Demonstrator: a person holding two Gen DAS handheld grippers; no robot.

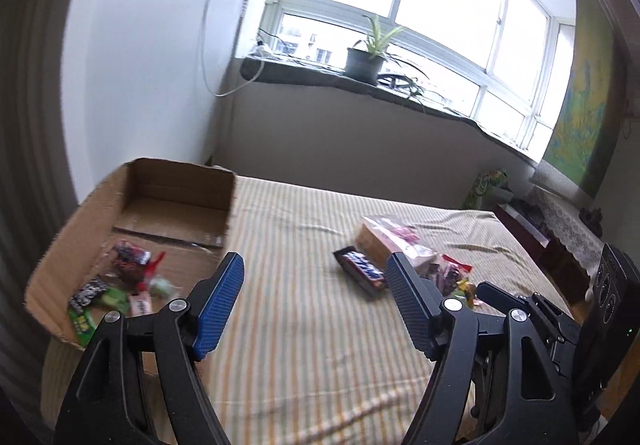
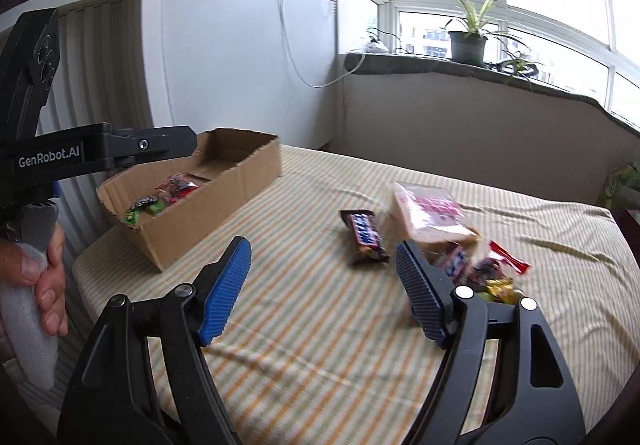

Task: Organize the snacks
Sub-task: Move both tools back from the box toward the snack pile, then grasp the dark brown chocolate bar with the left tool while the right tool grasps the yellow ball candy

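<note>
right tongs (image 2: pixel 322 281) wide open, empty | left tongs (image 1: pixel 316 285) also open, empty | chocolate bar (image 2: pixel 365 235) on bed just ahead-right, long axis pointing away | right hand nearer | box (image 2: pixel 208 213) far left

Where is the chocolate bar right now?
The chocolate bar lies on the striped bedcover, outside the cardboard box. In both wrist views it sits right of centre, just left of the clear bread bag.
</note>
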